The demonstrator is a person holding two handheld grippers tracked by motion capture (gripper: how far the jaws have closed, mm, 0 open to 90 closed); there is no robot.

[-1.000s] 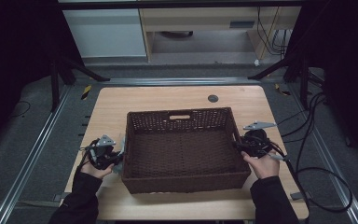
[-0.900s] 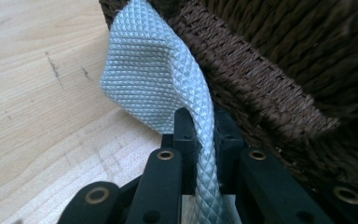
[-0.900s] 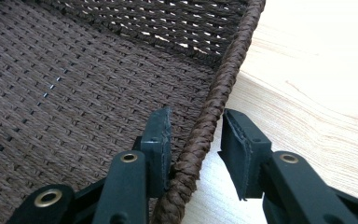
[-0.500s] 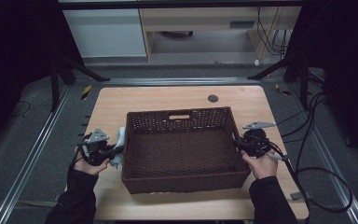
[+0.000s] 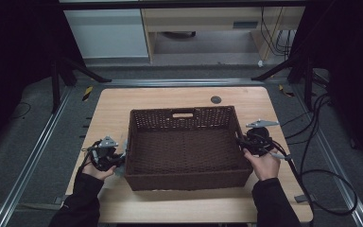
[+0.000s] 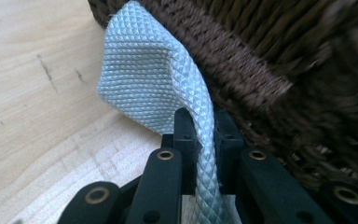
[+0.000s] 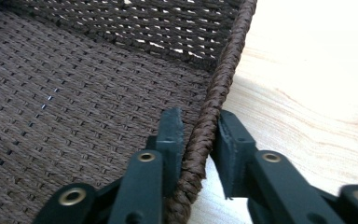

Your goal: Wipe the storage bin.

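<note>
At the left edge of the table point(image 5: 108, 101), just outside the basket's left wall: left gripper point(image 5: 108, 155), further out toward that edge than a second ago, when it pressed close against the wall; half a second ago already drawn off a little. Clamped hard between its jaws, a strip of pale grey cloth point(image 6: 158, 88) with a fine diamond weave, seen close in the left gripper view point(image 6: 200, 128), rising out of the jaws and folding over against the dark woven wall. Visible from above as a pale scrap point(image 5: 122, 153) between gripper and basket, touching the wall.

On the right side, unchanged over the same second: right gripper point(image 5: 257, 140) at the basket's right rim, hand in the same spot. Nearly closed jaws astride the braided rim point(image 7: 214, 100) in the right gripper view point(image 7: 198, 133), one jaw inside the basket, one outside over the bare wood, both touching the braid.

Across the middle of the table, nearer the person's edge: the basket point(image 5: 184, 116), dark brown wicker, rectangular, with a cut-out handle in the far wall; same place and angle as before. Inside, bare woven floor from wall to wall. Near the far edge of the table, a small dark round disc point(image 5: 216, 100), well apart from the basket.
</note>
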